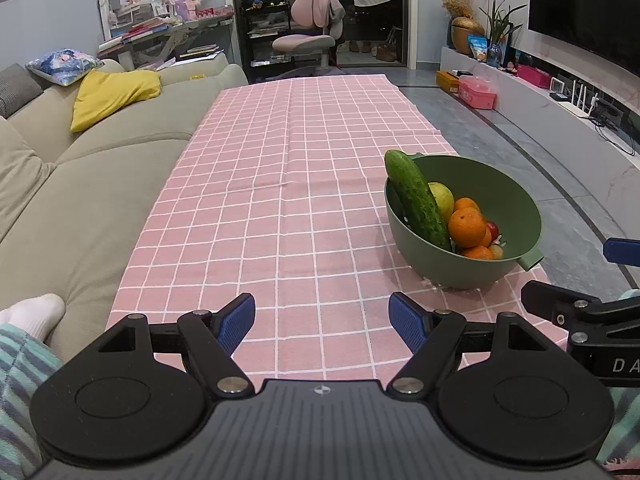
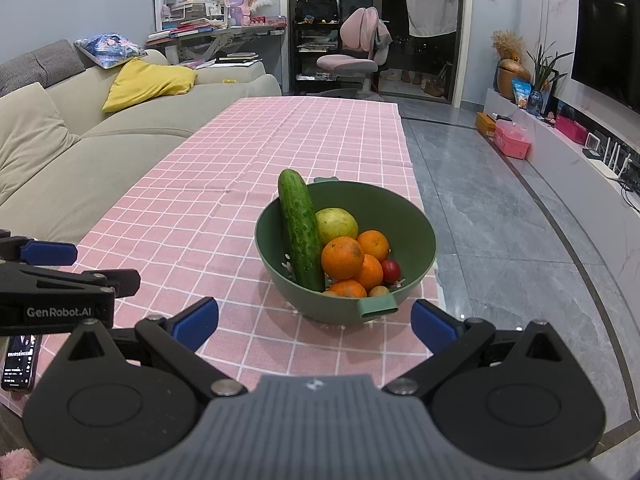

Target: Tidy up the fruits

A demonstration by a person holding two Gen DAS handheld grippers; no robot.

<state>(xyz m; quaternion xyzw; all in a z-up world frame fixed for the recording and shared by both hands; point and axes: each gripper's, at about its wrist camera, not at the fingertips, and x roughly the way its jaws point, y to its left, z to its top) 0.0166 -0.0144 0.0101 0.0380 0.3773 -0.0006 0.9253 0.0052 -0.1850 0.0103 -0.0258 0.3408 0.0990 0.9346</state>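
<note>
Two grippers hover low over the near end of the pink checked tablecloth (image 1: 280,208), both w/ jaws spread wide, nothing between them. Left gripper (image 1: 322,322) sits over bare cloth; right gripper (image 2: 315,322) faces the green bowl (image 2: 416,240), just short of its near handle. Bowl stands near the cloth's right edge, holding a cucumber (image 2: 300,228) leaning on the rim, a yellow-green fruit (image 2: 338,222), several oranges (image 2: 343,258) & a small red fruit (image 2: 391,270). Sofa (image 1: 100,168) runs along the left.
</note>
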